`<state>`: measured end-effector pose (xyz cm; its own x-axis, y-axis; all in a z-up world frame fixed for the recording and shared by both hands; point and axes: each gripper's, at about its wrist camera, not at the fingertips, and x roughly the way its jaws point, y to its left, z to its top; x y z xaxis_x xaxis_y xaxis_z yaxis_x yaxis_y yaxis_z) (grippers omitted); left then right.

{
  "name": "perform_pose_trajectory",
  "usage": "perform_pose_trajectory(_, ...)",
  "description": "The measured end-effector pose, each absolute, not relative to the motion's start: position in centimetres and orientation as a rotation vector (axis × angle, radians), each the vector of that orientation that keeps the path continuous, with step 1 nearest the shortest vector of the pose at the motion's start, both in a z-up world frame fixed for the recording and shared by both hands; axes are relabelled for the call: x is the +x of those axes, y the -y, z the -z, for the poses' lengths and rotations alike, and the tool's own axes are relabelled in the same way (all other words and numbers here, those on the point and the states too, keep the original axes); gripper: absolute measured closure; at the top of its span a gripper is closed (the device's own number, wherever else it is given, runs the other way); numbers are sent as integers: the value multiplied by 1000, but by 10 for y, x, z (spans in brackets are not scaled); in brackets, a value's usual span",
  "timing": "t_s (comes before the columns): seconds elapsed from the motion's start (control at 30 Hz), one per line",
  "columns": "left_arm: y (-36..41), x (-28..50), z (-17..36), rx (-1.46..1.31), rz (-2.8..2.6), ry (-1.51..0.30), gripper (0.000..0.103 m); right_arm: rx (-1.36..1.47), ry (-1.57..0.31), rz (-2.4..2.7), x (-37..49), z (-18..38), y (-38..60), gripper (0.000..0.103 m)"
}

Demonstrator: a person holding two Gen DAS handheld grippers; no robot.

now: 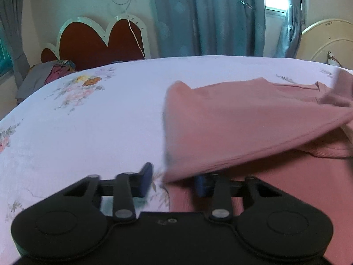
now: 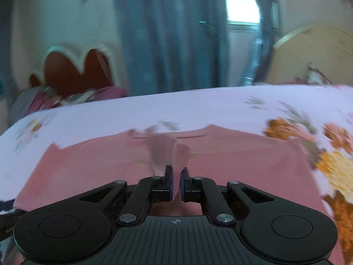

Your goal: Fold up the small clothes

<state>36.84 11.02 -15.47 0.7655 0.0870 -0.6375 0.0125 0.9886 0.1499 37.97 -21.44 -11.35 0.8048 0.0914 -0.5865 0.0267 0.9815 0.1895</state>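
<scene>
On floral bedsheet [image 1: 92, 119], pink garment [image 2: 220, 154], teal curtains [image 1: 198, 17], red headboard [image 1: 92, 46]

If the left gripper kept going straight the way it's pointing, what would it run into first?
Probably the lifted fold of the pink garment, draped just ahead of the left gripper, over its right finger; depth is blurry, so the floral bedsheet could come first.

In the left wrist view, the right finger [image 1: 204, 184] of the left claw [image 1: 176, 181] is largely covered by a raised, motion-smeared fold of the pink garment [image 1: 253, 121], so whether cloth is pinched cannot be told. The garment is cut off by the right edge. The right wrist view is blurred throughout: the flowers on the bed sheet [image 2: 220, 108] are smeared, and the bundle of clothes [image 2: 55, 101] by the headboard [image 2: 72, 70] cannot be made out.
</scene>
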Motion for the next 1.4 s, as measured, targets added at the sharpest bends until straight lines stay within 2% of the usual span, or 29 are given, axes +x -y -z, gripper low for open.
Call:
perform_pose_trajectory(0.13,-107,365,159,157,-17,-697,90,262,-715,-15,375,128,241,98)
perform_pose_trajectory(0.37,-107,366,157,144,-12,-709,91,325,-785,12,359,143,266,94)
perform_pose_trajectory(0.43,-110,365,157,146,-10,-713,91,319,-782,36,352,141,270,76)
perform_pose_trajectory(0.47,-111,365,156,142,-7,-718,91,314,-776,50,348,139,272,58)
perform_pose_trajectory(0.5,-112,364,154,139,-5,-723,90,310,-763,57,344,137,275,52)
perform_pose_trajectory(0.67,-120,356,140,94,8,-741,79,301,-736,59,354,129,284,52)
perform_pose_trajectory(0.83,-117,349,121,80,24,-697,79,331,-784,14,385,145,278,52)
perform_pose_trajectory(1.03,-98,384,119,91,61,-695,78,365,-798,38,416,159,274,53)
perform_pose_trajectory(1.1,-89,398,125,112,70,-694,78,355,-802,15,418,158,271,91)
perform_pose_trajectory(1.23,-75,425,136,132,82,-706,78,347,-782,15,412,152,271,94)
perform_pose_trajectory(1.4,-67,448,146,159,74,-712,78,281,-653,30,398,130,269,96)
